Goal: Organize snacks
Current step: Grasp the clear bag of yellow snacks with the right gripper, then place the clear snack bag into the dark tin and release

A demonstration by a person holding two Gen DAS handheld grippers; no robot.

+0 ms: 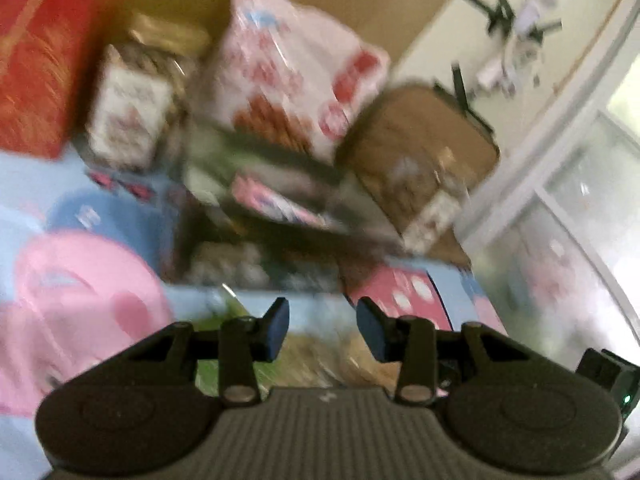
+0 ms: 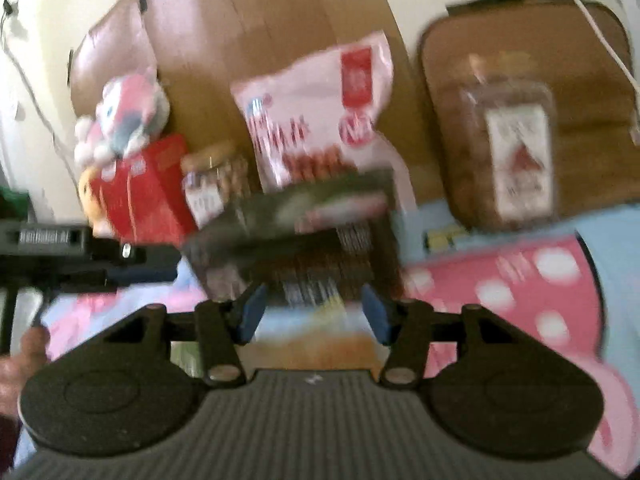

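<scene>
Dark, glossy wrapping covers the flat snack pack (image 2: 296,236), with a pink-and-white label strip across its top and barcode-like white print on its lower face; blur hides the lettering. It lies on the pale blue cartoon-printed cloth (image 2: 440,220), just beyond the right gripper (image 2: 314,316), its long axis running roughly from eight o'clock up to two o'clock. The right gripper's jaws are spread wide, holding nothing. From the left wrist view the same pack (image 1: 276,196) sits ahead of the left gripper (image 1: 322,330), whose jaws are likewise parted and empty. At twelve o'clock behind the pack a pink-and-white bag (image 2: 320,112) stands upright. At ten o'clock are a clear jar (image 2: 214,184) with a tan lid and a red box (image 2: 140,196). At two o'clock, a clear tub (image 2: 508,148) stands against a brown cushion (image 2: 592,60).
</scene>
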